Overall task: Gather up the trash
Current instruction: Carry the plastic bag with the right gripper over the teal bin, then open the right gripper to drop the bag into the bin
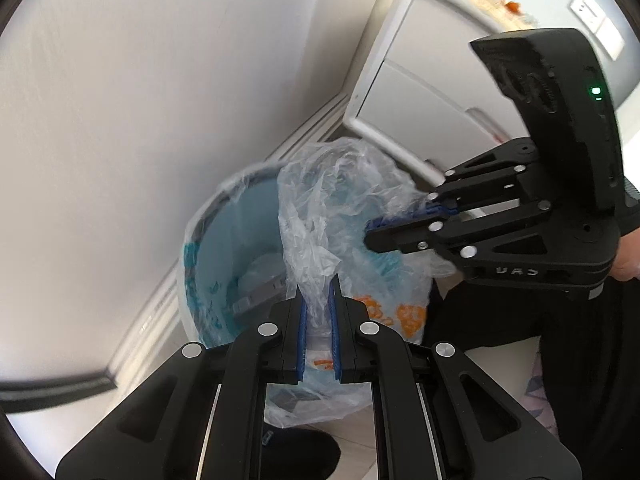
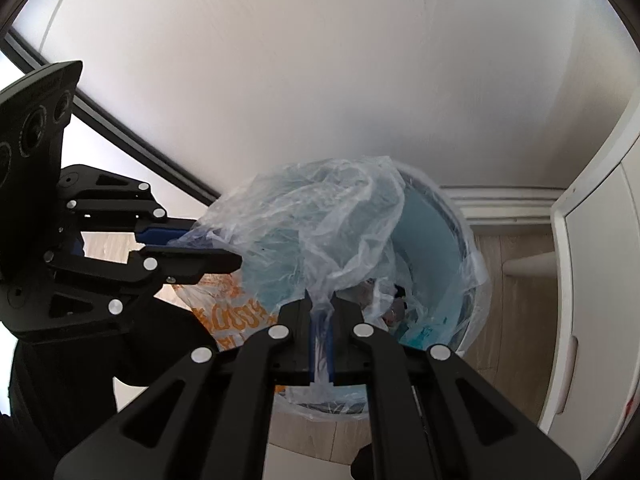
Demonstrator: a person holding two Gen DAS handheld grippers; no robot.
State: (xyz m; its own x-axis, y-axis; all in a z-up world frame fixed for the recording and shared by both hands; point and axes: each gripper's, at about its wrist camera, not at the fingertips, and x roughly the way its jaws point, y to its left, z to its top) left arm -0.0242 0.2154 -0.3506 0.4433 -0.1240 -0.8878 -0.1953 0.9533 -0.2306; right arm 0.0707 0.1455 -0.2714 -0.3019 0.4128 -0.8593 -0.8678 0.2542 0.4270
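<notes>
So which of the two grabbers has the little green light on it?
The right gripper, the one coming in sideways in the left wrist view. A green light glows on its black housing. The left gripper, pinching the clear bag, shows none.

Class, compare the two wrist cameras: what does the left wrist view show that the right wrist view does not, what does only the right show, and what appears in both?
Only the left wrist view shows the wall switch and a green light on the right gripper's housing.

Only the right wrist view shows the wood-look floor beside the bin and a dark frame edge.

Both show the clear plastic bag pinched by the left gripper and right gripper, the blue bin, and the white cabinet.
</notes>
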